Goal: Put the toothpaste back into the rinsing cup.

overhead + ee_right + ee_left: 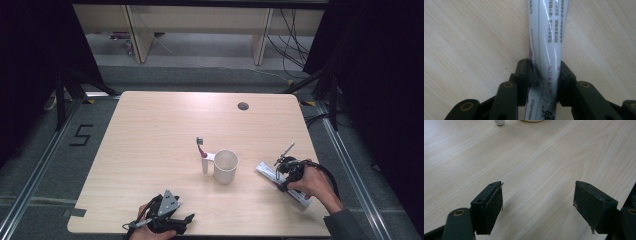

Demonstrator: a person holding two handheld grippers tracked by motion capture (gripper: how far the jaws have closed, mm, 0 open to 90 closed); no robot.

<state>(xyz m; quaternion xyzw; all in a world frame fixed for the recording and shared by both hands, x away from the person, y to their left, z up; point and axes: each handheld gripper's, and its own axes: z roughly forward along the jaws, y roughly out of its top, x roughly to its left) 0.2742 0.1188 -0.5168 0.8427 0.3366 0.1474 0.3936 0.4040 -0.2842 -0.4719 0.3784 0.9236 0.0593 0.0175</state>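
Right hand-held gripper (544,75) rises from bottom edge, black jaws set either side of white toothpaste tube (549,37). Both pads press tube's sides; tube slightly pinched between them. Tube runs lengthwise from bottom edge to top edge, printed text and purple marking along it. Tube lies on pale wood-grain bench (469,37).

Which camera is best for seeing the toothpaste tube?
The right gripper view: the white toothpaste tube runs up its middle, printed text visible, with the right tongs closed on its sides. In the high view the tube is small at the table's right, partly behind the hand. The left gripper view looks at bare table.
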